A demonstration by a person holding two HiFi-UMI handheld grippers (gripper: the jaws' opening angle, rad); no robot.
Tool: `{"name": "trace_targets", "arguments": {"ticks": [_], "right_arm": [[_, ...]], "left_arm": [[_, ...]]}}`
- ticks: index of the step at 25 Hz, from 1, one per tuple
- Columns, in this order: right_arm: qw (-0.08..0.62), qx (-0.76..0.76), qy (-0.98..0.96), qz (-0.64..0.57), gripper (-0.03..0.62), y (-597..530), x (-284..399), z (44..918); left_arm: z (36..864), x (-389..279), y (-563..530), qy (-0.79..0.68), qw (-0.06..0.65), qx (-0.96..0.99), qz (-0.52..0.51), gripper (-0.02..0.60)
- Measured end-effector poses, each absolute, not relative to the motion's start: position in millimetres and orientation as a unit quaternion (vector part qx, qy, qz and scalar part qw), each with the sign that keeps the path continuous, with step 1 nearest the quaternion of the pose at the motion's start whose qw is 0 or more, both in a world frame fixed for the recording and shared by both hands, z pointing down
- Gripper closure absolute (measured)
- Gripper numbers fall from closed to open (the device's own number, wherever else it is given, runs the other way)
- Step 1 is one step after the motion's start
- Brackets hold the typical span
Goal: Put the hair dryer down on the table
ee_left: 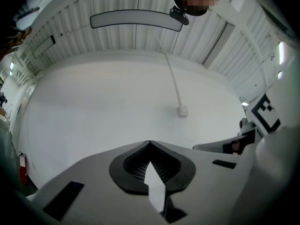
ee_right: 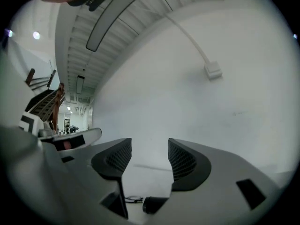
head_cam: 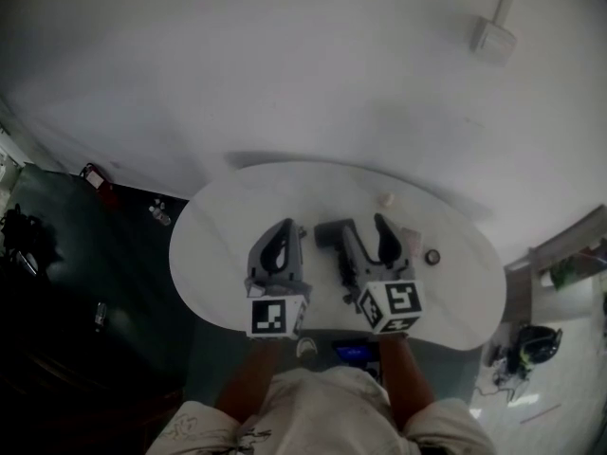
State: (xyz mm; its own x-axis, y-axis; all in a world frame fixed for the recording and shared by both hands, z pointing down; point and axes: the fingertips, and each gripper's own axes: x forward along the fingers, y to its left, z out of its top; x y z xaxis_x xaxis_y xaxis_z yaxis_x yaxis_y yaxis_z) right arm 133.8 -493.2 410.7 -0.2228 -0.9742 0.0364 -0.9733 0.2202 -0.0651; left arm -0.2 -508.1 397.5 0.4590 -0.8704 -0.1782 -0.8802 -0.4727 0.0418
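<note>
Your left hand-held gripper (head_cam: 285,227) (ee_left: 150,143) is closed: its two jaws meet tip to tip, with nothing caught between them. It hangs over the left half of the white oval tabletop (head_cam: 223,221).

Your right hand-held gripper (head_cam: 366,226) (ee_right: 150,146) stands wide and empty. Only the pale wall and a strip of tabletop show through the gap between its jaws, and neither pad touches anything.

The hair dryer (head_cam: 332,235) lies on the tabletop between your two grippers, closer to the right one and free of both. Its dark body is toward the far side and its handle runs back toward you. In the right gripper view, a dark rounded end of it (ee_right: 154,204) shows low beneath the open jaws, with a thin cord (ee_right: 132,199) just to its left.

A small white object (head_cam: 386,198) sits farther back on the tabletop, and a small dark ring (head_cam: 432,256) lies to the right of your right hand-held gripper.
</note>
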Motion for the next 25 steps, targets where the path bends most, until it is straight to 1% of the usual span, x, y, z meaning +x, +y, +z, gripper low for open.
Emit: {"name": "trace_targets", "arguments": {"ticks": [2,6,7,9,11,12,25], "right_arm": [[0.022,-0.627,0.779,-0.007,0.344,-487,135,388],[0.039,-0.628,0.777,0.014,0.351,-480,141,362],[0.041,-0.631,0.774,0.022,0.368,-478,142,357],[0.049,-0.638,0.768,0.040,0.421,-473,145,350],[0.057,-0.642,0.763,0.052,0.522,-469,148,344],[0.058,-0.642,0.762,0.056,0.586,-468,149,342],[0.035,-0.645,0.761,0.059,0.589,-463,157,348]], "left_arm": [[394,4,-507,0.509,0.031,-0.855,0.090,0.583],[386,13,-505,0.503,0.035,-0.858,0.096,0.583],[384,15,-505,0.501,0.036,-0.859,0.096,0.583],[382,18,-503,0.498,0.039,-0.861,0.096,0.583],[380,22,-501,0.495,0.042,-0.862,0.096,0.583],[379,24,-501,0.494,0.042,-0.863,0.095,0.583],[371,39,-492,0.484,0.045,-0.868,0.100,0.583]]}}
